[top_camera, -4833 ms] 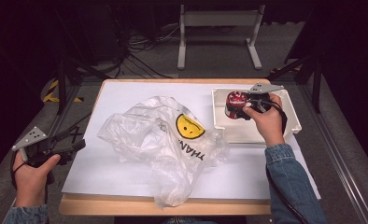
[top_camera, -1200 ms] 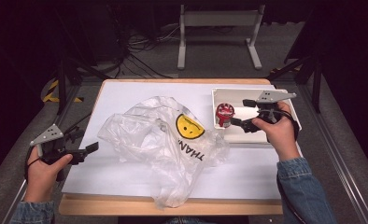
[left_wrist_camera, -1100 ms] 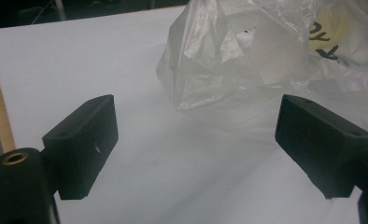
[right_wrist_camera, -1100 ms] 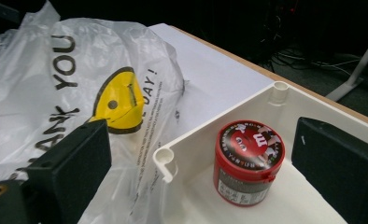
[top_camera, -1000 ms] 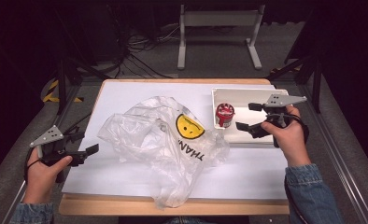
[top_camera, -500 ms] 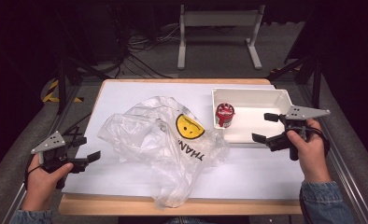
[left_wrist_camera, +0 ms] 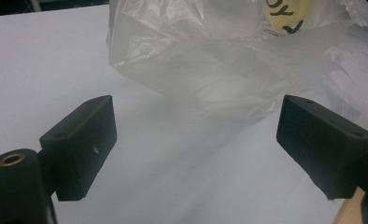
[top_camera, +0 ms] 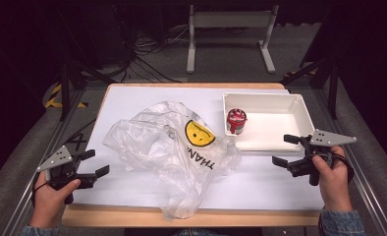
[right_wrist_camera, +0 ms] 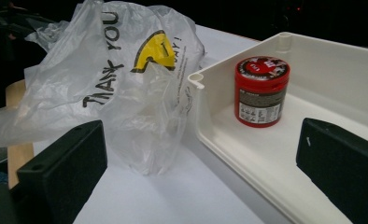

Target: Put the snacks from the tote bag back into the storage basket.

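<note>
**What the frames leave unclear**

The crumpled clear plastic bag with a yellow smiley print [right_wrist_camera: 126, 88] hides the white rectangular tray's [right_wrist_camera: 313, 154] near-left outer wall. Label text on the small red round tin [right_wrist_camera: 260, 91] inside the tray is too small to read. The tray's right side runs off the picture's edge.

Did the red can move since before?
Yes. The red can slid toward the left wall of the white tray; earlier the right hand-held gripper held it nearer the tray's middle.
</note>
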Demonstrator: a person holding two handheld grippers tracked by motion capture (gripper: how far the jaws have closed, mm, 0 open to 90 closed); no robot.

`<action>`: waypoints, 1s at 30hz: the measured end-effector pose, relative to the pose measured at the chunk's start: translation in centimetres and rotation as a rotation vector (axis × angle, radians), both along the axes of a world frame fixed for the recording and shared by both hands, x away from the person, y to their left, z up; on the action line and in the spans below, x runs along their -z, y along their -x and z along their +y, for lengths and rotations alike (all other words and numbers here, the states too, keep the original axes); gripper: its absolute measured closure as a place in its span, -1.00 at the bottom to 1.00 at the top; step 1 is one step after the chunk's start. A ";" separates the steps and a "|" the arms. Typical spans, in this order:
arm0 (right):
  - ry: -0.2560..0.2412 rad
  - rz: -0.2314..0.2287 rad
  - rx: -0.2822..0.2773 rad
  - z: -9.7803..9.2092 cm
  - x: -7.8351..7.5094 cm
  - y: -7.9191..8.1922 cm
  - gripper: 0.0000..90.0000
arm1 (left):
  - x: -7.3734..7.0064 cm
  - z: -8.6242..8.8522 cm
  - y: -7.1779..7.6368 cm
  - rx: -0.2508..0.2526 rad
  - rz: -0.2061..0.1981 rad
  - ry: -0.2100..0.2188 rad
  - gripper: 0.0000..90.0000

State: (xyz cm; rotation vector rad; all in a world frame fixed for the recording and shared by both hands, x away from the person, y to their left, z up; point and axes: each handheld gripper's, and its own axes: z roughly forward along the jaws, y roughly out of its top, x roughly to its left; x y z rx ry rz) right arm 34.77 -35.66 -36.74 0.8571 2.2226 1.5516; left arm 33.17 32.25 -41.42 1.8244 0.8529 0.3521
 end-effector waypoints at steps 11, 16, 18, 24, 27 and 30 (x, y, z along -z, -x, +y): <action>-0.029 -0.023 0.007 -0.4 3.3 1.2 -0.95 | 1.9 -0.6 -0.1 0.045 -0.005 0.041 -0.71; -0.021 0.009 0.021 -0.9 5.0 1.5 -0.95 | 2.2 -0.9 0.0 0.058 -0.033 0.040 -0.74; -0.015 0.025 0.022 -1.1 5.5 1.5 -0.95 | 2.5 -0.9 0.0 0.063 -0.041 0.041 -0.75; 0.005 0.047 0.050 -1.5 6.7 1.6 -0.95 | 3.1 -0.5 0.3 0.059 -0.049 0.077 -0.77; 0.033 0.060 0.068 -1.6 7.0 1.5 -0.95 | 3.3 -0.4 0.3 0.044 -0.048 0.075 -0.78; 0.043 0.068 0.090 -1.6 7.2 1.4 -0.95 | 3.4 -0.4 0.2 0.033 -0.032 0.070 -0.79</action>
